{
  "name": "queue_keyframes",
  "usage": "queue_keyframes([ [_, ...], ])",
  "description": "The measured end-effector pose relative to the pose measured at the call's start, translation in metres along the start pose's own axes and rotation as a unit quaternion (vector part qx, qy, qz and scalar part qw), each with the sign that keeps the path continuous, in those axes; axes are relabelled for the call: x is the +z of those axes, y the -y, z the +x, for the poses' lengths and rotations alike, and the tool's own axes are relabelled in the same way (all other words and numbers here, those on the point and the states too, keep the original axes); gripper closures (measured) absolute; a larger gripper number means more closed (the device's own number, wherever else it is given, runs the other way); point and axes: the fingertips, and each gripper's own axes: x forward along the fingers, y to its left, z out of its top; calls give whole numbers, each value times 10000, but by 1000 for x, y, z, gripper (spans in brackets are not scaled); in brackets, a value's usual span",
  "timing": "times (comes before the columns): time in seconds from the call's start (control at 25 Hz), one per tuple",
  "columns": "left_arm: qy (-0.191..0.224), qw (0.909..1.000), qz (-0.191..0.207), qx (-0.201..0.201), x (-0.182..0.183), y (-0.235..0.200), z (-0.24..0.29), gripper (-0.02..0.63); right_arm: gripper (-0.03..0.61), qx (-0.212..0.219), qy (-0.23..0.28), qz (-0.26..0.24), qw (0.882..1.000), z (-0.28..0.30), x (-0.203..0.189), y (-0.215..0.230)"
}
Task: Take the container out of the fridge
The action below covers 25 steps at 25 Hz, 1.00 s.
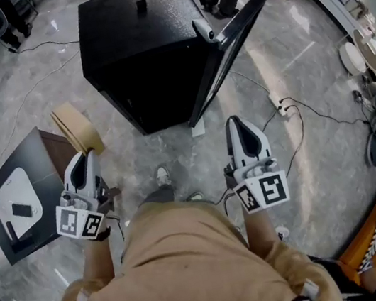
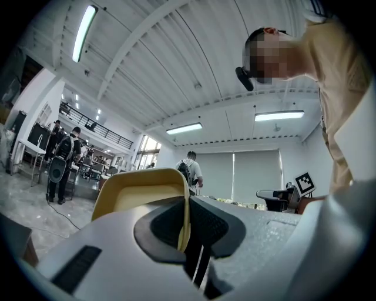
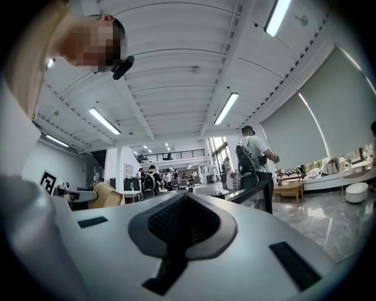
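— Container (image 1: 77, 128), pale yellow plastic tub with rounded corners: where?
— Out of the black box-shaped fridge (image 1: 134, 47), over the grey marbled floor (image 1: 314, 131), just off the fridge's front left corner and clear of it
— Held by what?
— By the white left gripper (image 1: 88, 154) with its marker cube. Clamped narrow on one thin side wall of the tub, pinched between the dark pads (image 2: 158, 226). In the left gripper view, bulging out to the left of the jaws, open inside towards the camera
— And the white right gripper (image 1: 238, 121)?
— Empty. Fingers pressed together, nothing between them. Level with the left one, just below the foot of the fridge door (image 1: 228, 49)
— Door shut?
— No, swung open on the right, seen edge-on, slanting away from the front right corner
— Anything else worth noting?
— Small dark thing (image 1: 142, 6) on the fridge top, too small to tell what. Dark low table (image 1: 37, 173) far left, with a white tray (image 1: 11, 188) on it. White power strip (image 1: 278, 104) on the floor right of the door
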Motion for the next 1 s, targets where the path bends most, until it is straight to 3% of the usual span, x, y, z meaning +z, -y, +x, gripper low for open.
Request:
queue_keyframes([
  [0.36,92,9998,104,105,9,-1,-8,590,578,-14,4,-55,10000,-1,6,6],
  [1.0,91,9998,-69,161,6,-4,-10,591,578,-82,14,-208,9997,6,16,16],
])
